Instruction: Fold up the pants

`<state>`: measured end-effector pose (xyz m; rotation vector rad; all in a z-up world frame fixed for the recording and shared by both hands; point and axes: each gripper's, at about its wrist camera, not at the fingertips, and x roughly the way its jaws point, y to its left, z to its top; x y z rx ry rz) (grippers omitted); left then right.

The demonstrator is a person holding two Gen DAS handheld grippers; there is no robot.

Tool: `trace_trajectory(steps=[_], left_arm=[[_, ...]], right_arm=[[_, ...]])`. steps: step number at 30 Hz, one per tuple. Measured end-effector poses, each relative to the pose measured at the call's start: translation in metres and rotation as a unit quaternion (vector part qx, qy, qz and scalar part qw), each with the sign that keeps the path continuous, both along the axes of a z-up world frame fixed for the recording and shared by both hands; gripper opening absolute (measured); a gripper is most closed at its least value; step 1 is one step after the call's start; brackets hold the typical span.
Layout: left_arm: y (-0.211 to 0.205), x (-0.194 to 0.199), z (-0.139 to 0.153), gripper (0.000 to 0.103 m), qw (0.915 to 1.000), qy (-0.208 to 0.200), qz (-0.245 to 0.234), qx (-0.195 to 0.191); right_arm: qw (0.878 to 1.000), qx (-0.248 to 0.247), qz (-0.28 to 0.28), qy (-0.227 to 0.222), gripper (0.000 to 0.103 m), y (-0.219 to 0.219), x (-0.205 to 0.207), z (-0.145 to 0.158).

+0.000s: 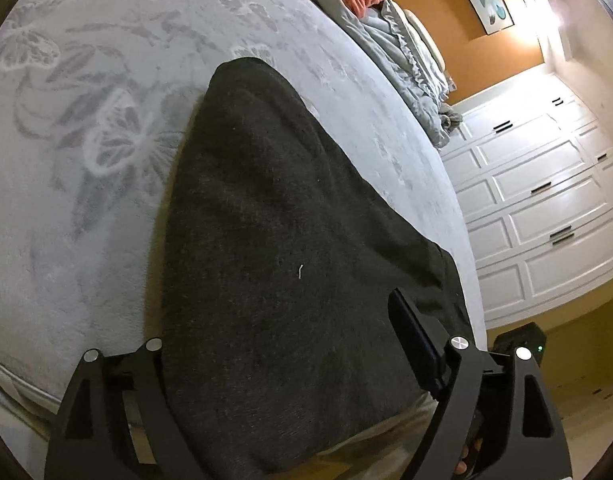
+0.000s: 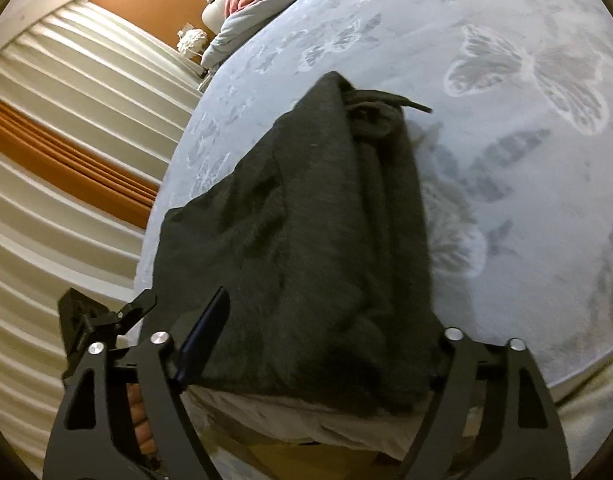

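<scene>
- Both of my tongs stand wide with nothing pinched: the left gripper (image 1: 282,364) and the right gripper (image 2: 326,344) each straddle the near hem of the dark grey pants (image 1: 290,240), and I cannot see a pad pressing on the cloth.
- These pants lie lengthwise on the butterfly-print bedspread (image 1: 86,140), running from 6 o'clock up toward 12, near end overhanging the mattress edge (image 2: 290,412).
- Slipping is my first worry: that overhang could drag the pile off the bed if I lift carelessly.
- At 12 o'clock in the right view the drawstring (image 2: 402,104) and bunched waistband (image 2: 370,120) sit loose; a fast fold could trap those lumps inside.
- Pinching only the top layer would, I judge, peel the stack apart.
</scene>
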<state>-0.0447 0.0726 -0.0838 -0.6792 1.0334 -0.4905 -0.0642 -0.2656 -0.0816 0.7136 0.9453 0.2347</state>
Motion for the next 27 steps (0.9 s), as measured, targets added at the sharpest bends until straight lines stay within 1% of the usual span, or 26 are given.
trace_trajectory(steps=[2, 4, 5, 6, 7, 8, 9, 10, 11, 12, 13, 14, 16, 19, 21, 22, 23, 24, 26, 27], left_arm=[[-0.002, 0.0, 0.0, 0.08, 1.0, -0.004, 0.007, 0.001], [-0.006, 0.0, 0.003, 0.08, 0.9999, -0.005, 0.008, 0.009], [-0.008, 0.001, 0.004, 0.079, 0.9998, -0.007, 0.007, 0.016], [-0.014, 0.001, 0.004, 0.075, 0.9997, -0.009, 0.006, 0.022], [-0.016, 0.0, 0.006, 0.068, 0.9993, -0.012, 0.007, 0.034], [-0.017, -0.001, 0.006, 0.036, 0.9989, -0.013, 0.009, 0.044], [-0.017, 0.0, 0.006, 0.022, 0.9982, -0.006, 0.007, 0.059], [-0.013, 0.0, 0.007, 0.02, 0.9991, -0.003, 0.004, 0.043], [-0.007, -0.004, 0.008, 0.019, 0.9998, 0.002, 0.004, 0.021], [-0.003, -0.012, 0.015, 0.018, 0.9999, 0.009, -0.002, 0.008], [-0.002, -0.02, 0.023, 0.018, 0.9999, 0.007, -0.006, 0.007], [-0.001, -0.027, 0.029, 0.018, 0.9999, 0.001, -0.011, 0.009], [0.003, -0.058, 0.048, 0.018, 0.9991, -0.013, -0.033, 0.025], [0.002, -0.1, 0.067, 0.018, 0.9965, -0.02, -0.064, 0.05], [0.006, -0.13, 0.08, 0.018, 0.9956, -0.025, -0.075, 0.05], [0.008, -0.143, 0.088, 0.018, 0.9954, -0.031, -0.079, 0.045], [0.01, -0.151, 0.094, 0.018, 0.9949, -0.04, -0.082, 0.043], [0.011, -0.161, 0.107, 0.018, 0.9937, -0.06, -0.084, 0.043], [0.011, -0.178, 0.141, 0.018, 0.9881, -0.115, -0.09, 0.047], [0.01, -0.183, 0.157, 0.018, 0.9843, -0.141, -0.092, 0.052]], right_arm=[[1.0, -0.017, 0.003, -0.005, 0.085, 0.008, 0.005, 0.003], [1.0, -0.017, 0.001, -0.01, 0.084, 0.01, 0.011, 0.002], [1.0, -0.016, -0.002, -0.012, 0.082, 0.01, 0.014, 0.002], [1.0, -0.018, -0.005, -0.01, 0.066, 0.009, 0.016, 0.0], [1.0, -0.016, -0.007, -0.004, 0.043, 0.007, 0.017, -0.003], [1.0, 0.007, -0.013, 0.0, 0.034, 0.001, 0.016, -0.007], [1.0, 0.007, -0.013, 0.0, 0.026, 0.001, 0.016, -0.007], [0.999, 0.03, -0.017, -0.002, 0.023, -0.006, 0.012, -0.011], [0.999, 0.048, -0.016, -0.006, 0.023, -0.012, 0.006, -0.009], [0.999, 0.05, -0.01, -0.013, 0.023, -0.012, -0.002, -0.003], [0.999, 0.031, 0.008, -0.026, 0.022, -0.006, -0.022, 0.012], [0.999, 0.031, 0.008, -0.026, 0.022, -0.006, -0.022, 0.012], [0.999, 0.018, 0.032, -0.037, 0.022, 0.001, -0.05, 0.03], [0.997, 0.001, 0.063, -0.046, 0.022, 0.008, -0.095, 0.05], [0.996, -0.001, 0.077, -0.05, 0.022, 0.012, -0.128, 0.064], [0.995, -0.004, 0.079, -0.053, 0.022, 0.014, -0.137, 0.07], [0.995, -0.008, 0.081, -0.06, 0.022, 0.016, -0.149, 0.077], [0.994, -0.013, 0.083, -0.074, 0.022, 0.019, -0.162, 0.09], [0.991, -0.022, 0.081, -0.104, 0.022, 0.023, -0.175, 0.113], [0.988, -0.027, 0.079, -0.129, 0.022, 0.023, -0.182, 0.13]])
